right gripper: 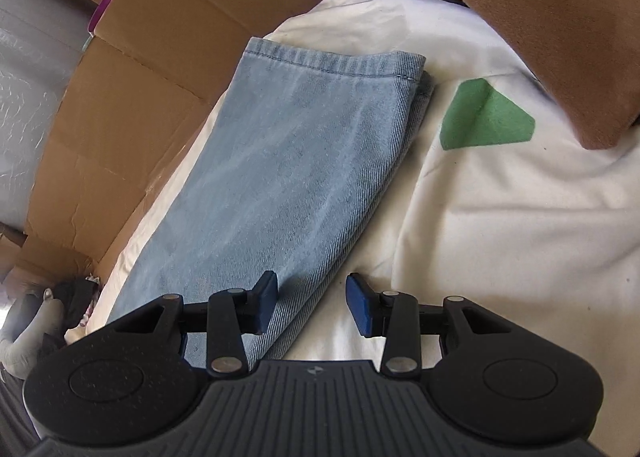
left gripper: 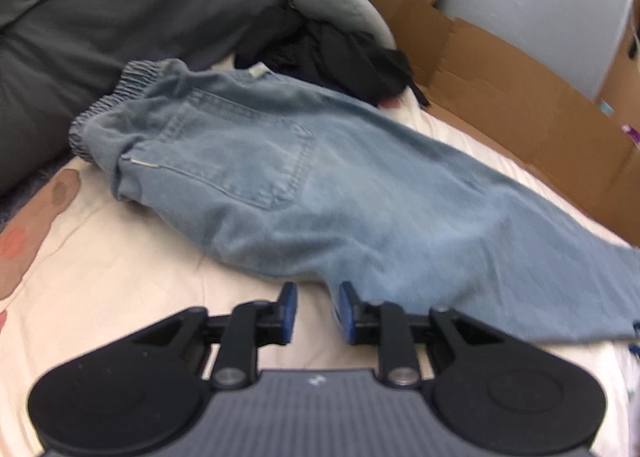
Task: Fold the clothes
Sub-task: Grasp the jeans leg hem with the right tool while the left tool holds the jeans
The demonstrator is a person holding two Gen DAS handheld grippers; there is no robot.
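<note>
Standing apart with nothing between the pads, the left gripper (left gripper: pixel 317 309) has its jaws narrowly parted just at the near edge of the jeans (left gripper: pixel 320 185), at the crotch bend; right pad over denim, left pad over bare bed sheet (left gripper: pixel 120 277); no cloth pinched.

Right gripper (right gripper: pixel 312 303): jaws open wider, straddling the near long edge of the doubled trouser legs (right gripper: pixel 288 161); left pad above denim, right pad above sheet; whether either pad touches cannot be told.

Jeans: light blue, laid across the bed, one leg stacked on the other; elastic waistband (left gripper: pixel 104 105) at far left in the left view, back pocket (left gripper: pixel 248 153) uppermost; hems (right gripper: pixel 340 61) at the far end in the right view, roughly aligned.

Step, as judged: lengthwise halving looks done; crosswise fold not yet made. Next move likely calls for a grip on the hems, both layers together, and a carry toward the waistband, with the other jaws steadying the seat.

Edges and room: cardboard box (left gripper: pixel 520 97) close along the far side of the legs; dark clothes pile (left gripper: pixel 332 53) beyond the waistband; brown cushion (right gripper: pixel 560 37) at far right; open sheet on the near side, bearing a green patch (right gripper: pixel 484 117), is the freer side.
</note>
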